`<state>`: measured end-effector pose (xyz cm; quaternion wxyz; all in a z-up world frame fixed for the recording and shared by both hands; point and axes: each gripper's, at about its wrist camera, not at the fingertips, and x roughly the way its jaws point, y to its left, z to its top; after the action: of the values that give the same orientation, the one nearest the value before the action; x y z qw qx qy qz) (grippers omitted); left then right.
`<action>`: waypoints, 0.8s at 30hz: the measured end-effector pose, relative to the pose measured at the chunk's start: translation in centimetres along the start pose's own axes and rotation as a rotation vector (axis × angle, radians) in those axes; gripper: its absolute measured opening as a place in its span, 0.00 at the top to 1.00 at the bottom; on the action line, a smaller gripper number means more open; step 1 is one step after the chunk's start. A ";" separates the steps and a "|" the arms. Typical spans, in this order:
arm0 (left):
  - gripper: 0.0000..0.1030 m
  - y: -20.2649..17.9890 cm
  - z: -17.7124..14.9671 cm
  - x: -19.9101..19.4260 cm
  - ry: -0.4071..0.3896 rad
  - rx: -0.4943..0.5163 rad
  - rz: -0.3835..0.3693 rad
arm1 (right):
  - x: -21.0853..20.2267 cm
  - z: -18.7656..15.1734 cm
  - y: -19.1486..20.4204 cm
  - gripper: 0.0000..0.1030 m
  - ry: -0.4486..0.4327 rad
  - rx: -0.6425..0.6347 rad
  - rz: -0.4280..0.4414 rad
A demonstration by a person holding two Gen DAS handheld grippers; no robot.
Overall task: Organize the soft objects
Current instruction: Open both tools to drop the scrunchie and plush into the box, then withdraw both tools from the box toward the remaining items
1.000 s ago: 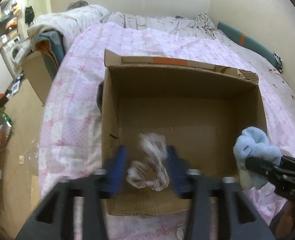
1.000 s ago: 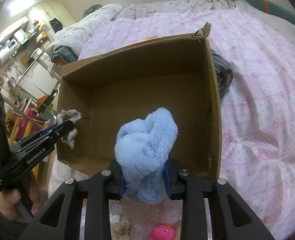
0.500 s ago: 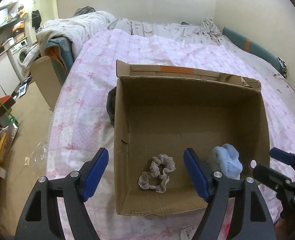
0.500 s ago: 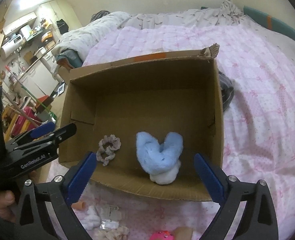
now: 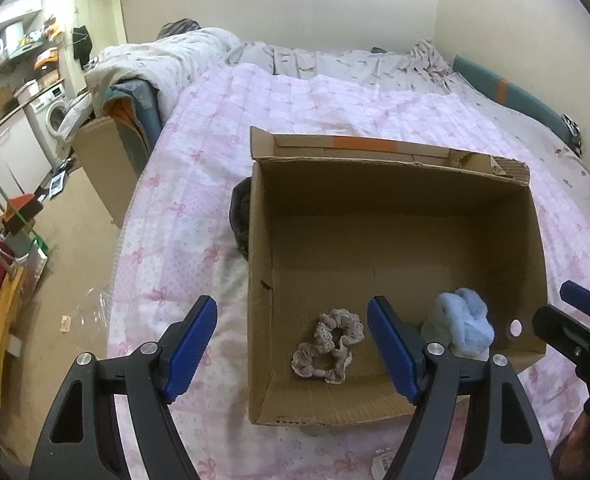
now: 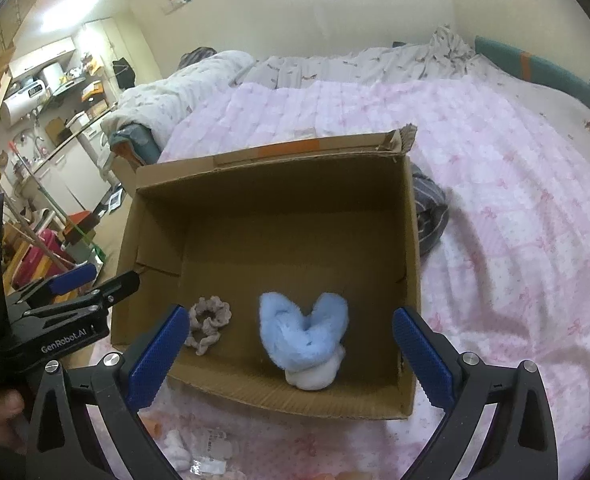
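An open cardboard box sits on the pink bedspread. Inside on its floor lie a beige scrunchie and a fluffy light-blue soft item to its right, apart from each other. My left gripper is open and empty above the box's near left corner; it also shows in the right wrist view. My right gripper is open and empty above the box's near edge, and it shows at the right edge of the left wrist view.
A dark striped cloth lies against the box's outer wall. Small items and wrappers lie on the bedspread in front of the box. The bed's left edge drops to a cluttered floor. Bedding is piled at the far end.
Both grippers opened and let go: the scrunchie and the blue soft item dropped to the box floor. Both grippers have since drawn back and up from the box.
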<state>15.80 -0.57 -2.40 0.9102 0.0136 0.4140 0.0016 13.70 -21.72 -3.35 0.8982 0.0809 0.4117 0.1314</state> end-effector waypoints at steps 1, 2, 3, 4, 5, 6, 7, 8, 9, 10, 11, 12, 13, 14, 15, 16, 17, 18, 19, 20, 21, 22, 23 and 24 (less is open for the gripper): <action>0.27 0.1 0.0 -0.1 -0.004 -0.004 0.003 | -0.1 0.0 0.0 0.00 -0.001 -0.001 -0.003; 0.27 0.3 0.0 -0.4 -0.016 -0.006 0.012 | -0.2 0.1 0.0 0.00 -0.001 -0.001 -0.003; 0.27 0.4 0.0 -0.7 -0.027 -0.004 0.023 | -0.2 0.1 0.0 0.00 -0.001 -0.002 -0.003; 0.27 0.5 0.0 -0.9 -0.034 -0.002 0.036 | -0.3 0.0 0.1 0.00 -0.002 -0.006 -0.003; 0.27 0.6 -0.1 -1.2 -0.041 0.001 0.052 | -0.4 0.0 0.2 0.00 -0.006 -0.011 -0.004; 0.27 0.7 -0.1 -1.4 -0.047 0.001 0.063 | -0.6 0.0 0.3 0.00 -0.013 -0.020 -0.015; 0.27 0.8 0.0 -1.6 -0.050 -0.001 0.066 | -0.9 0.0 0.4 0.00 -0.018 -0.028 -0.024; 0.27 1.1 0.0 -2.0 -0.053 -0.009 0.066 | -1.2 -0.1 0.5 0.00 -0.023 -0.035 -0.029; 0.27 1.3 0.0 -2.2 -0.052 -0.020 0.065 | -1.4 -0.1 0.6 0.00 -0.027 -0.039 -0.032; 0.27 1.6 0.0 -2.5 -0.050 -0.030 0.063 | -1.6 -0.1 0.7 0.00 -0.027 -0.039 -0.033; 0.27 1.8 0.0 -2.8 -0.047 -0.039 0.064 | -1.9 -0.1 0.7 0.00 -0.027 -0.038 -0.028; 0.27 2.0 0.0 -3.0 -0.045 -0.045 0.066 | -2.1 -0.1 0.8 0.00 -0.028 -0.038 -0.022; 0.27 2.2 -0.1 -3.3 -0.044 -0.054 0.075 | -2.3 -0.2 0.9 0.00 -0.031 -0.042 -0.023; 0.27 2.4 -0.2 -3.6 -0.043 -0.063 0.078 | -2.6 -0.3 1.1 0.00 -0.039 -0.050 -0.027; 0.27 2.6 -0.2 -3.8 -0.042 -0.070 0.073 | -3.1 -0.4 1.3 0.00 -0.050 -0.060 -0.034; 0.27 2.8 -0.3 -4.2 -0.041 -0.078 0.066 | -3.4 -0.5 1.5 0.00 -0.059 -0.069 -0.039; 0.27 2.9 -0.4 -4.6 -0.040 -0.084 0.068 | -3.7 -0.6 1.7 0.00 -0.067 -0.079 -0.043; 0.27 3.0 -0.6 -5.0 -0.042 -0.087 0.069 | -4.1 -0.7 1.8 0.00 -0.074 -0.082 -0.045; 0.27 3.1 -0.7 -5.3 -0.041 -0.090 0.063 | -4.4 -0.9 1.8 0.00 -0.077 -0.078 -0.045; 0.27 3.2 -0.9 -5.7 -0.040 -0.094 0.058 | -4.6 -1.0 1.8 0.00 -0.077 -0.072 -0.045; 0.27 3.3 -1.1 -5.9 -0.040 -0.096 0.057 | -4.9 -1.1 1.6 0.00 -0.075 -0.061 -0.046; 0.27 3.3 -1.3 -6.2 -0.036 -0.098 0.054 | -5.1 -1.3 1.5 0.00 -0.073 -0.047 -0.045; 0.27 3.4 -1.6 -6.4 -0.026 -0.103 0.046 | -5.2 -1.4 1.4 0.00 -0.072 -0.038 -0.045; 0.27 3.5 -1.8 -6.5 -0.018 -0.108 0.040 | -5.5 -1.6 1.3 0.00 -0.071 -0.028 -0.050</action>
<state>10.19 2.88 1.43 0.9130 -0.0274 0.4049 0.0419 8.86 -22.07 -0.10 0.9163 0.0626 0.3794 0.1117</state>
